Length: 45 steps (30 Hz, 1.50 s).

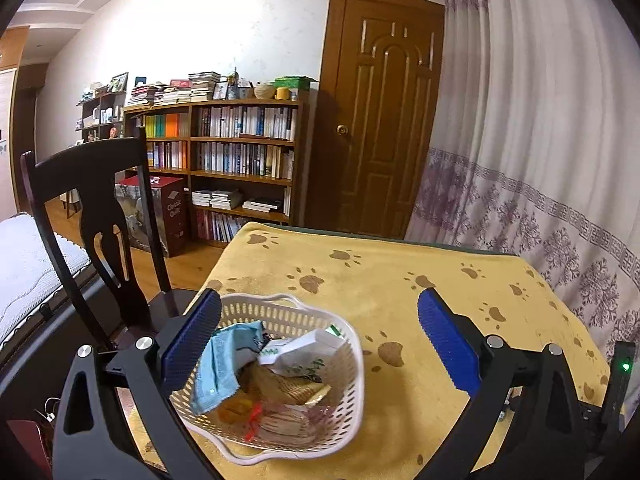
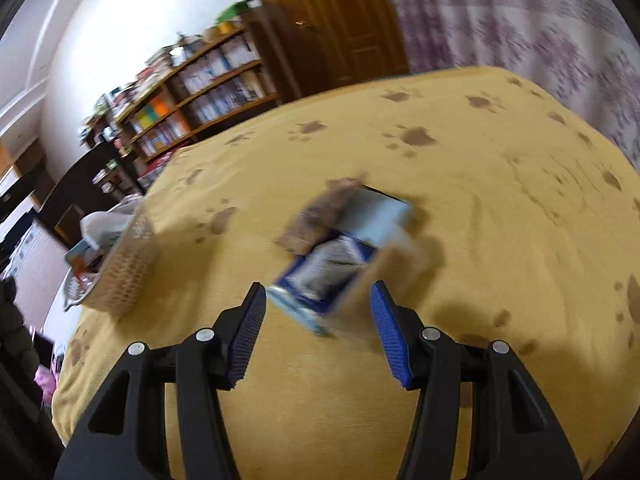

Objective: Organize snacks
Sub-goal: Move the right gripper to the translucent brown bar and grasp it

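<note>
A white perforated basket (image 1: 352, 376) stands on the yellow paw-print cloth and holds several snack packs, among them a light blue packet (image 1: 218, 368) and a white packet (image 1: 304, 352). My left gripper (image 1: 320, 322) hangs open above and around the basket, nothing between its blue pads. In the right wrist view a blue and white snack packet (image 2: 344, 256) lies on the cloth with a brownish item (image 2: 320, 216) against its far side, both blurred. My right gripper (image 2: 318, 300) is open just short of that packet. The basket (image 2: 120, 276) sits at the left there.
A dark wooden chair (image 1: 100, 216) stands at the table's left edge. Behind are a bookshelf (image 1: 240, 160), a wooden door (image 1: 384, 112) and a patterned curtain (image 1: 540, 140). The yellow cloth (image 2: 500, 200) stretches wide to the right. A dark sleeve (image 2: 12, 320) shows at far left.
</note>
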Motion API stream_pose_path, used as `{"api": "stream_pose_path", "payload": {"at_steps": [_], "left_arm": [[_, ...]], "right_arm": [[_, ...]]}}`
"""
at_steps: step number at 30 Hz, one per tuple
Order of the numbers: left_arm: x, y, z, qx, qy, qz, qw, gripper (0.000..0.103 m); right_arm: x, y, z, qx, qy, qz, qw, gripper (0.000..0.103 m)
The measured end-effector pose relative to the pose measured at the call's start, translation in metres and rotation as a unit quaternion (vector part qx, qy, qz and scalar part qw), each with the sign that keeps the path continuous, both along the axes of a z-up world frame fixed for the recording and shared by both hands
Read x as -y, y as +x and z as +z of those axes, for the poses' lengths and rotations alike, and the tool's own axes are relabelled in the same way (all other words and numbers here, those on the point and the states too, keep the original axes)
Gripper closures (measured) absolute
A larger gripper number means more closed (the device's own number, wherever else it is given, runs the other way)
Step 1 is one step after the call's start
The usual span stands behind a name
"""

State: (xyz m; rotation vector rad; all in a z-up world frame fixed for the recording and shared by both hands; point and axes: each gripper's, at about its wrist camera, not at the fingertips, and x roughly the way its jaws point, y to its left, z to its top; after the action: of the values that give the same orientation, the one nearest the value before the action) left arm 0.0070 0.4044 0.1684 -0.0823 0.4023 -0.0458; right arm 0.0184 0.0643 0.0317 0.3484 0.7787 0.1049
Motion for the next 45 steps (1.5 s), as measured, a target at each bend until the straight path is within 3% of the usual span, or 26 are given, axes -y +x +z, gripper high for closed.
{"api": "stream_pose_path", "payload": {"at_steps": [13,23,26,30,36,40,45], "left_arm": [[0.024,0.004,-0.008,-0.013,0.017,-0.029,0.9994,0.003],[0.035,0.006,-0.014,-0.024,0.028,-0.042,0.9984,0.003],[0.04,0.006,-0.015,-0.025,0.032,-0.048,0.998,0.003],[0.045,0.006,-0.017,-0.028,0.038,-0.054,0.9974,0.003],[0.052,0.004,-0.018,-0.027,0.046,-0.065,0.9965,0.003],[0.055,0.005,-0.02,-0.031,0.046,-0.065,0.9963,0.003],[0.061,0.005,-0.022,-0.033,0.051,-0.071,0.9956,0.003]], "right_arm": [[0.017,0.024,-0.02,-0.045,0.024,-0.021,0.998,0.048],[0.018,0.017,-0.011,-0.028,-0.018,-0.014,0.999,0.048],[0.02,0.012,-0.008,-0.024,-0.054,-0.019,0.998,0.049],[0.026,0.008,-0.007,-0.021,-0.057,-0.017,0.998,0.049],[0.035,0.001,-0.007,-0.03,-0.112,-0.059,0.992,0.049],[0.051,-0.005,-0.013,-0.046,-0.074,-0.066,0.994,0.049],[0.039,-0.004,-0.014,-0.05,-0.055,-0.042,0.996,0.048]]}}
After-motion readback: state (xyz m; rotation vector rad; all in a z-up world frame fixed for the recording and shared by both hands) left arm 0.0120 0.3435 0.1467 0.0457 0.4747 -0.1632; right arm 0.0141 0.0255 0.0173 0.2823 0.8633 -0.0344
